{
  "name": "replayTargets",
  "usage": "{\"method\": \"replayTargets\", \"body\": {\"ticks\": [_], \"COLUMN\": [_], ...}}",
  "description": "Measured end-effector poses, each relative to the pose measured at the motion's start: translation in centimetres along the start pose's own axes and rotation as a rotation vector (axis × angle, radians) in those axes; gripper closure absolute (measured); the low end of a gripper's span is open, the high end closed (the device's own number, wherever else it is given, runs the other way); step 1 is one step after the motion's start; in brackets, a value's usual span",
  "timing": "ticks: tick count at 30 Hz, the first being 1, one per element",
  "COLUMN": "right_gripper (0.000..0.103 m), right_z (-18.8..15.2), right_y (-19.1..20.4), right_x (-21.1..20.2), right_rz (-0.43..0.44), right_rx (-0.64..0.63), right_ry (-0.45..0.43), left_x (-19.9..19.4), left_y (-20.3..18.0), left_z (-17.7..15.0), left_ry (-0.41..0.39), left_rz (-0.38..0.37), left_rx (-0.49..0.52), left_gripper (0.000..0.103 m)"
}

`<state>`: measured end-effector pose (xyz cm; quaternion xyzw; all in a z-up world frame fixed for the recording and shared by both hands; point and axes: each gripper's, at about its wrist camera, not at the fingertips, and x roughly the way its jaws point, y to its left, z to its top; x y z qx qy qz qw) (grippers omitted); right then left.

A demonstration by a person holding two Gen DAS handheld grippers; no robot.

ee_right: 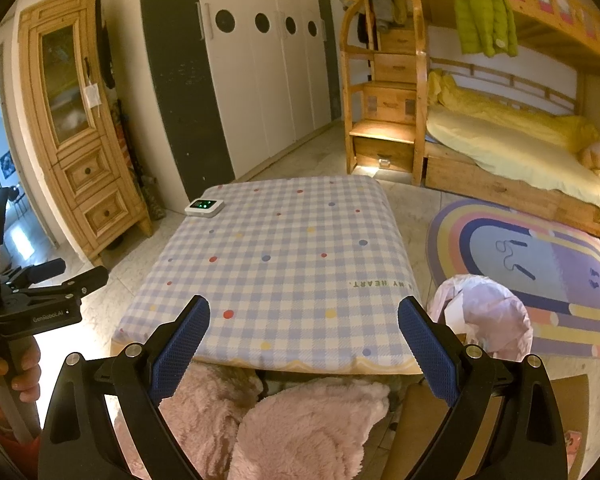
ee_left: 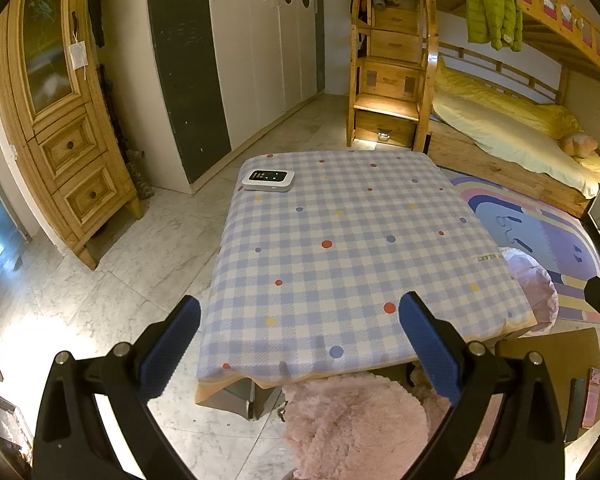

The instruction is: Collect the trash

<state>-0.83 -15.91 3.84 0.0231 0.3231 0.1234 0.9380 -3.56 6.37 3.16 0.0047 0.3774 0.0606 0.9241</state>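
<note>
Both claws, left (ee_left: 300, 344) and right (ee_right: 304, 346), hung released and empty above the checkered surface (ee_right: 284, 264), likely because the bag (ee_right: 488, 312) (beside it) waited for trash.

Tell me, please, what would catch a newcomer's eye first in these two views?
The checked, dotted tablecloth fills the centre, with only a small white device with green lights at its far left corner. A lime-green puffer jacket hangs from the bunk bed at upper right, and a pink-lined trash bin stands by the table's right edge.
</note>
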Motion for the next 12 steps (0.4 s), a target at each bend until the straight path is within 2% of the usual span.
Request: {"method": "replayTargets", "body": {"ticks": [8, 12], "right_gripper": [0.009, 0.009], "right_z": [-0.4, -1.3], "right_y": [-1.0, -4.3], "right_x": [0.3, 0.3], "right_rz": [-0.025, -0.123], "right_rx": [0.027, 0.060], "right_ry": [-0.008, -0.036], "left_x": [0.9, 1.7], "left_y": [-0.4, -0.9], "left_z": [-0.2, -0.7], "left_ry": [0.004, 0.009], "left_rz": [-0.004, -0.026], "left_rx": [0.012, 0.034], "left_gripper": [0.007, 0.007]}}
